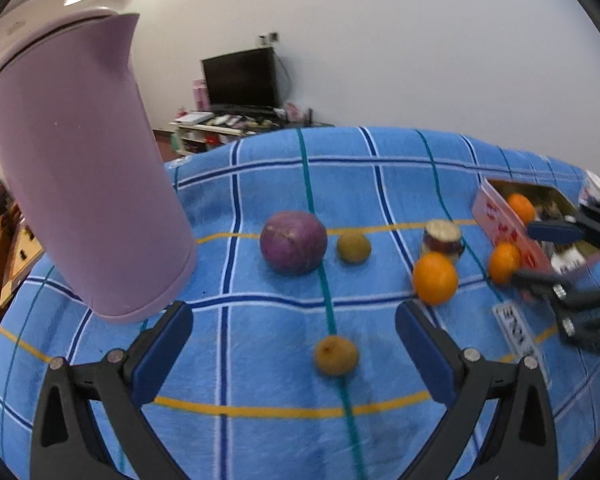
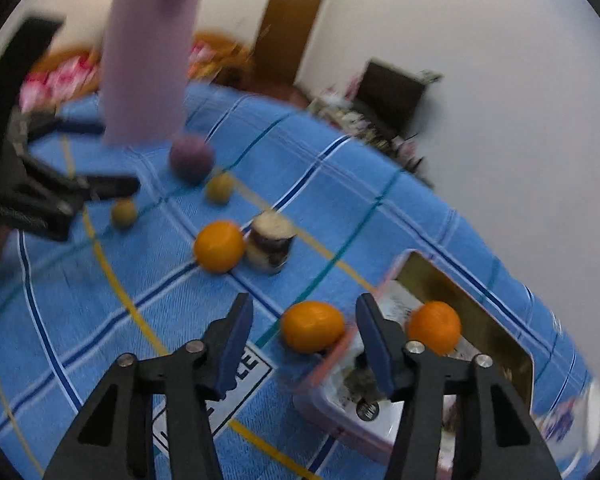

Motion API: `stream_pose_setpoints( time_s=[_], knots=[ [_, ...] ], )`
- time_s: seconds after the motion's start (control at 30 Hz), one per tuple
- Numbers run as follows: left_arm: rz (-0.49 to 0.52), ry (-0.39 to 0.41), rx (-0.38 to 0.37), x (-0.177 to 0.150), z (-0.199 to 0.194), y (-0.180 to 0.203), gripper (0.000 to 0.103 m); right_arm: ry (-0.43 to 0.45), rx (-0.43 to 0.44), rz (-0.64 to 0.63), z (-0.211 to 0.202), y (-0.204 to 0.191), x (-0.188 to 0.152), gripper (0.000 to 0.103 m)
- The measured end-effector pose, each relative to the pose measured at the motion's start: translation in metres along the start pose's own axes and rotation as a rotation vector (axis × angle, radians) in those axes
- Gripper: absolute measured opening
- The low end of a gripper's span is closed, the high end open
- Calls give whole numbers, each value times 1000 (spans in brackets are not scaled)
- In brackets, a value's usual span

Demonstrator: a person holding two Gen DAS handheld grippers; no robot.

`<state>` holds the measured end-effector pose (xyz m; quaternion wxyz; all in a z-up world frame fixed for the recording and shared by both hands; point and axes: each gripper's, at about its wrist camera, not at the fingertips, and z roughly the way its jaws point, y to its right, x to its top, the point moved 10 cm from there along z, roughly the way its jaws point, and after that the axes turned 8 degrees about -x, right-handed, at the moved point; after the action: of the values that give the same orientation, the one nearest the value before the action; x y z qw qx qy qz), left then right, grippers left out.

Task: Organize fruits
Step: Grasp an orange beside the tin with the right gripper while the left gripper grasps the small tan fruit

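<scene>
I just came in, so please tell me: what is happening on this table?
A person is sorting fruit with two hand-held grippers. One orange already lies in the box. The right hand-held gripper is open around another orange beside the box. The left hand-held gripper is open above a small brown fruit.

Seen from the left wrist, the jar (image 1: pixel 443 236) stands mid-table. Just before it lies an orange (image 1: pixel 435 278). Left of the jar lie a small fruit (image 1: pixel 353 246), then the round purple fruit (image 1: pixel 293 241), then the kettle (image 1: pixel 80 168). Right of the jar sits the box (image 1: pixel 500 220), one orange (image 1: pixel 521 208) in it, another (image 1: pixel 504 262) against its wall. Another small fruit (image 1: pixel 336 355) lies well before the jar.
</scene>
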<state>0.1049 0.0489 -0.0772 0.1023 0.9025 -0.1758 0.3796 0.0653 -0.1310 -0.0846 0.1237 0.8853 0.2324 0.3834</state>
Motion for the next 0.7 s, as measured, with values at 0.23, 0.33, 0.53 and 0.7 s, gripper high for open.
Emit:
stream_pose_setpoints(
  time_s=[0.23, 0.33, 0.53, 0.7],
  knots=[
    [7, -48, -64, -14, 0, -14, 103, -159, -30, -249, 32, -13, -7, 35],
    [22, -58, -77, -17, -2, -12, 103, -207, -27, -332, 35, -12, -9, 35],
    [94, -76, -120, -23, 0, 8, 103, -274, 10, -384, 43, -8, -6, 38],
    [130, -83, -155, -24, 3, 20, 103, -319, 38, -426, 42, 0, -11, 39]
  ],
)
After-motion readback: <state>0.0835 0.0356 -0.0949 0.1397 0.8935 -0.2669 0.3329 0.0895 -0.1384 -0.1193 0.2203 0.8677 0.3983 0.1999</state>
